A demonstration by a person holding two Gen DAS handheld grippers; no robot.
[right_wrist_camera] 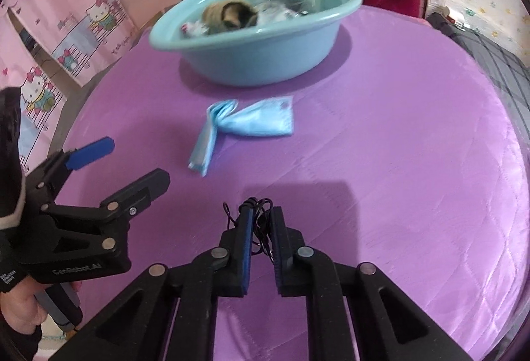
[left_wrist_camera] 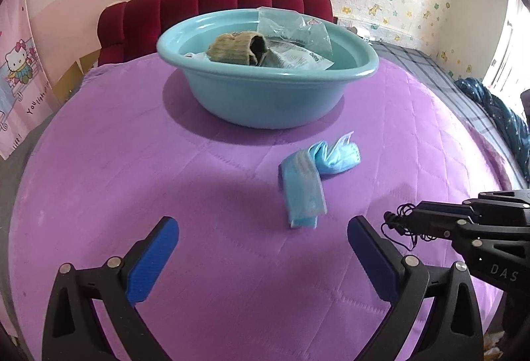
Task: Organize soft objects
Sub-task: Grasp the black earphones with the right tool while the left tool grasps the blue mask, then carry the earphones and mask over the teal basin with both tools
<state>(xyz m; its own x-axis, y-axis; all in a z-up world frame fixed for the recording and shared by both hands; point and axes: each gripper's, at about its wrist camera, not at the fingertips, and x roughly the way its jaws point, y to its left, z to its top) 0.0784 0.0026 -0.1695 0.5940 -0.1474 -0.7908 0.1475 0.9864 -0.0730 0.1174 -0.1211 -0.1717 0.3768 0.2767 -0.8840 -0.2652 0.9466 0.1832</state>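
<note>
Right gripper [right_wrist_camera: 260,222] clenched on thin black cord [right_wrist_camera: 256,228], likely basin-bound; left gripper [left_wrist_camera: 261,248] released, its jaws spread toward blue masks [left_wrist_camera: 311,179] lying just ahead, basin [left_wrist_camera: 265,96] beyond.

a purple quilted blanket [left_wrist_camera: 139,169] covers the flat surface that carries everything. a light blue basin [left_wrist_camera: 265,96] stands on it toward the far side, in front of a dark red padded headboard [left_wrist_camera: 215,1]. nearer, apart from the basin, two light blue face masks [left_wrist_camera: 314,175] lie crumpled on the blanket, touching each other.
</note>
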